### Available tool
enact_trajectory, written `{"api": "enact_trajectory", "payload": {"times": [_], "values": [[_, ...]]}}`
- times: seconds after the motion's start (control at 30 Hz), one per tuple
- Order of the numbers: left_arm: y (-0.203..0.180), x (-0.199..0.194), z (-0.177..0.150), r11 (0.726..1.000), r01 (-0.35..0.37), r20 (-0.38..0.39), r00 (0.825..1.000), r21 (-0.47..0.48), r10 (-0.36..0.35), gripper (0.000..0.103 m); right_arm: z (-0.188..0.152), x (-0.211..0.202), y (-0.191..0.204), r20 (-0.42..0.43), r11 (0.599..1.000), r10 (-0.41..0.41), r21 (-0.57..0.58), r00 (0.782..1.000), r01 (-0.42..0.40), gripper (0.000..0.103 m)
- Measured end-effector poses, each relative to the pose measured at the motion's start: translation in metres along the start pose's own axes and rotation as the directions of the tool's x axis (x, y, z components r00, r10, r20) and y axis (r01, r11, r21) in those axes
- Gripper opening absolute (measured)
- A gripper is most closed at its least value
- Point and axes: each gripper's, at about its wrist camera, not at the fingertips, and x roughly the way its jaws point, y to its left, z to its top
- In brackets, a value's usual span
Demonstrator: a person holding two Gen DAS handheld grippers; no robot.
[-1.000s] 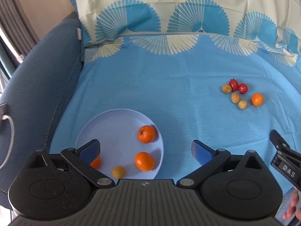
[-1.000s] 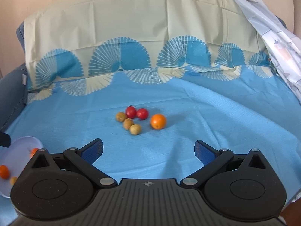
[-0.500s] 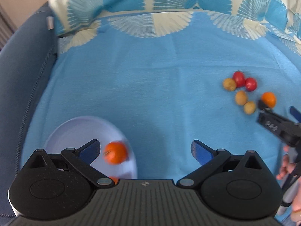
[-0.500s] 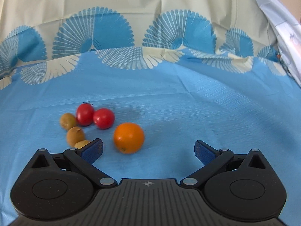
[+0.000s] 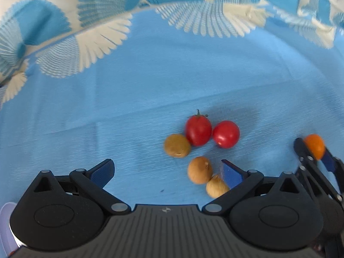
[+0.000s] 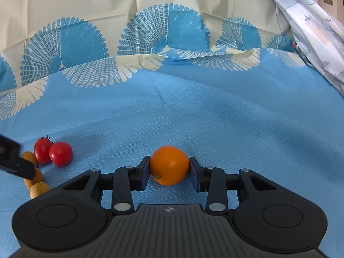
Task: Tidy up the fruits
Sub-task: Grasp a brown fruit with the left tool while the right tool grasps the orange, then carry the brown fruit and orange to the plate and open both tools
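Note:
An orange [image 6: 169, 165] sits on the blue cloth [image 6: 193, 111] between the pads of my right gripper [image 6: 169, 171]. Its jaws are closing and both pads touch the orange's sides. In the left wrist view the same orange [image 5: 314, 146] shows at the far right in that gripper [image 5: 312, 150]. My left gripper [image 5: 166, 168] is open just above the cloth. Two red tomatoes [image 5: 197, 131] [image 5: 226, 134] and three brown fruits [image 5: 177, 145] [image 5: 200, 169] [image 5: 216, 187] lie ahead of its right finger; the nearest brown fruit touches that finger's pad.
A sliver of the pale plate [image 5: 5, 225] shows at the lower left corner. The cream and blue fan-patterned cover [image 6: 150, 10] rises behind the cloth. A white printed sheet [image 6: 311, 32] hangs at the right. The left gripper's finger [image 6: 13, 161] overlaps the brown fruits in the right wrist view.
My left gripper swung from over the plate rightward and down to the fruit cluster. My right gripper moved forward and went from wide open to closed around the orange.

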Motion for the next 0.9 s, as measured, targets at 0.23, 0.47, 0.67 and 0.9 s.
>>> {"api": "enact_trajectory", "payload": {"times": [0.23, 0.47, 0.67, 0.9], "values": [[0.014, 0.004, -0.006, 0.994, 0.087, -0.054, 0.994, -0.061, -0.09, 0.027, 0.001, 0.0, 0.0, 0.006, 1.0, -0.001, 0.015, 1.0, 0.001, 0.04], [0.047, -0.032, -0.03, 0.998, 0.027, 0.023, 0.999, -0.053, -0.026, 0.027, 0.002, -0.007, -0.005, 0.044, 0.998, -0.015, 0.056, 0.999, 0.012, 0.039], [0.094, -0.103, -0.086, 0.999, -0.02, 0.07, 0.997, -0.046, 0.023, 0.027, 0.0, -0.032, -0.007, 0.111, 0.997, -0.072, 0.035, 0.991, 0.069, 0.039], [0.143, -0.168, -0.154, 0.995, -0.056, 0.119, 0.991, -0.083, 0.065, 0.027, 0.005, -0.127, 0.01, 0.218, 0.999, 0.011, -0.053, 0.976, 0.0, 0.039]]}}
